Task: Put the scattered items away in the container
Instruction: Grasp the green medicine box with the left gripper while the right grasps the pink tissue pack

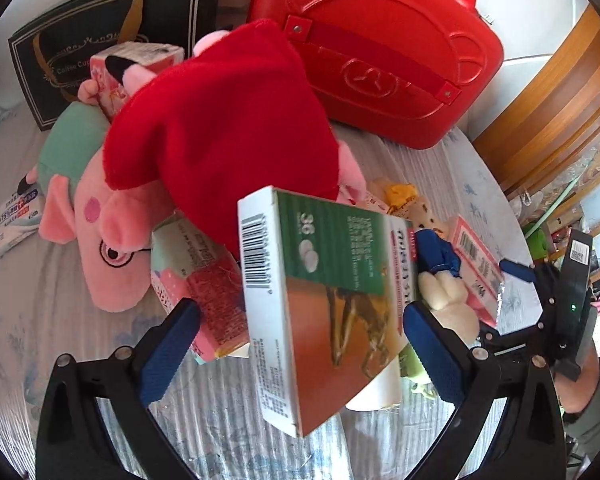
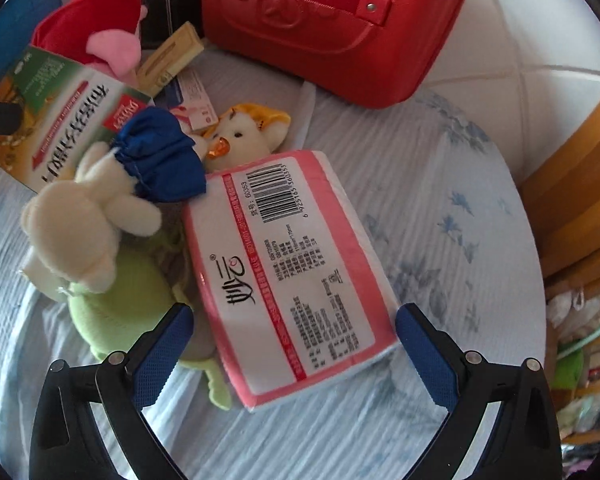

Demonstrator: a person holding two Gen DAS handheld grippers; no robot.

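A closed red hard case (image 1: 380,52) (image 2: 320,20) stands at the back of the bed. In the left wrist view my left gripper (image 1: 300,352) is open. A green and orange medicine box (image 1: 324,304) stands tilted between its fingers, close to the right pad (image 1: 432,352) and apart from the left one. In the right wrist view my right gripper (image 2: 294,356) is open around the near end of a pink tissue pack (image 2: 292,280) lying flat. Neither pad touches the pack. A small white doll in a blue dress (image 2: 112,200) lies left of it.
A pink pig plush in a red dress (image 1: 204,120) lies over a second pig plush (image 1: 100,216) and another tissue pack (image 1: 212,292). A green plush (image 2: 120,308) lies under the doll. A dark gift bag (image 1: 112,40) stands at the back left. A wooden frame (image 1: 560,100) is on the right.
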